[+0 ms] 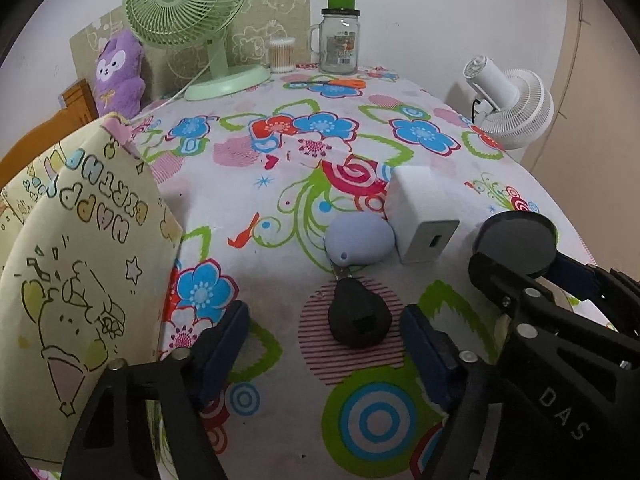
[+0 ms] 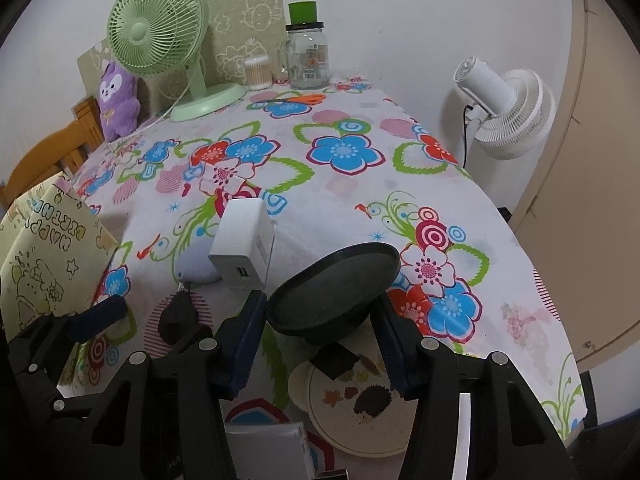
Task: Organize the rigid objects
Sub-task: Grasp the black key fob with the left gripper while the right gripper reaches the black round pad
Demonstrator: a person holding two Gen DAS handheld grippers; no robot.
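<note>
In the left wrist view a small black fob lies on the flowered tablecloth between the blue pads of my left gripper. The jaws stand open, with a gap on each side of the fob. Just beyond it sit a lavender egg-shaped case and a white charger cube. My right gripper is shut on a black round dish, held tilted above the table. Under the dish are a small black square piece and a cream plate with a hedgehog print.
A yellow birthday gift bag stands close on the left. At the back are a green fan, a glass jar mug, a cotton swab tub and orange scissors. A white fan stands off the right edge. A white box lies near the front.
</note>
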